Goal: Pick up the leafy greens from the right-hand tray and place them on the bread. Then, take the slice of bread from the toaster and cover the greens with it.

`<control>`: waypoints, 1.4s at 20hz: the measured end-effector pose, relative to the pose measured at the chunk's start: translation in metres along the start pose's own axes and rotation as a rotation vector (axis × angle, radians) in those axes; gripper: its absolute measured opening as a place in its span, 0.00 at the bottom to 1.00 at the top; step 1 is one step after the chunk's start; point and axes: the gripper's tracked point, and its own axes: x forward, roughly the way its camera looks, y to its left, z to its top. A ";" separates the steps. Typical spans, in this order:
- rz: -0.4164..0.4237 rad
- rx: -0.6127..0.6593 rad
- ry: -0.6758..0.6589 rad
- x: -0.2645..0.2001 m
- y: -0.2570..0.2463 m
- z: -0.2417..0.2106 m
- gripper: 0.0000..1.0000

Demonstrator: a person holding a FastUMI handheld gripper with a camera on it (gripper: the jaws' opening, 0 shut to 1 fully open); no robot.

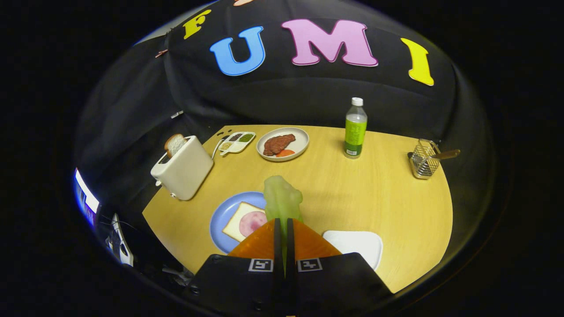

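- A pale wooden table stands before the booth's black cloth wall.
- The gripper pinches the leafy greens, both fingers pressed on them, above the blue plate.
- On that plate lies bread with ham; the white tray sits right of it.
- Left of the plate, the toaster holds a bread slice.
- Beyond the plate stands a green-labelled bottle; its writing is unreadable.

Your gripper pinches the leafy greens tight between both fingers. Just ahead to the left, bread with ham lies on a blue plate. Farther left, the toaster holds a slice.
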 end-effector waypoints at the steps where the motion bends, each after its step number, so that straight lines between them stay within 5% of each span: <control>1: 0.011 -0.008 0.011 0.008 0.010 0.001 0.05; 13: 0.061 -0.080 0.187 0.102 0.088 -0.036 0.06; 22: -0.006 -0.150 0.263 0.129 0.086 -0.058 0.20; 24: -0.016 -0.150 0.268 0.130 0.086 -0.058 0.26; 28: 0.002 -0.161 0.264 0.127 0.093 -0.057 0.78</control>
